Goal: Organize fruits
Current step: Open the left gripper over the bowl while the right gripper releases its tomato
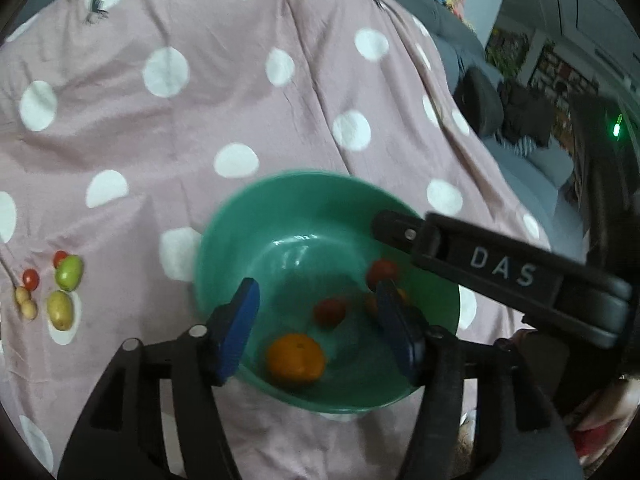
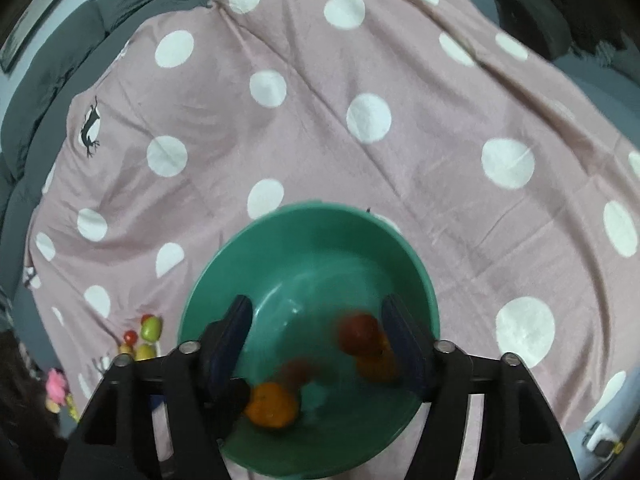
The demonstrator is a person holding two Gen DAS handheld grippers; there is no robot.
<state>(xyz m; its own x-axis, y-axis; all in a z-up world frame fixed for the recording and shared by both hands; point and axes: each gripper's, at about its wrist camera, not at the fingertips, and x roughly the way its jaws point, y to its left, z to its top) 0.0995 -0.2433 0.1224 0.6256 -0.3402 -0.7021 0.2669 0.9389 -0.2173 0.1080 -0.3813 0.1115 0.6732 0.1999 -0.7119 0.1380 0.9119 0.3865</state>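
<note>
A green bowl [image 1: 224, 240] sat on a pink cloth with white dots [image 1: 240, 100], and everything else is placed from that bowl. The left gripper [image 1: 316, 328] hung over the bowl's near side with its blue pads [image 1: 236, 332] spread apart and nothing pinched between them; the fruit showed in the gap below. The right gripper [image 2: 320, 344] hovered over the same bowl, its jaws likewise spread and empty, and in the left wrist view its black body reached in across the bowl's right rim.

Inside the bowl lay an orange [image 1: 295, 359] close to the near wall. A small red tomato [image 1: 330, 312] lay just beyond it toward the middle, and a second red tomato [image 1: 382, 272] lay farther toward the right wall. Beside that second tomato, something orange peeked out from behind the left gripper's right pad; it was probably another orange, but blur and the pad made it hard to tell.

Well to the left of the bowl, on the cloth, a small group of fruit remained: a green apple [image 1: 69, 273], a yellow-green fruit [image 1: 60, 310] just nearer than it, two red cherry tomatoes [image 1: 31, 279], and two small pale yellow fruits [image 1: 26, 303] touching each other at the group's far-left edge.

Beyond the cloth, on the far side of the bowl, grey sofa cushions [image 2: 60, 40] curved around.
</note>
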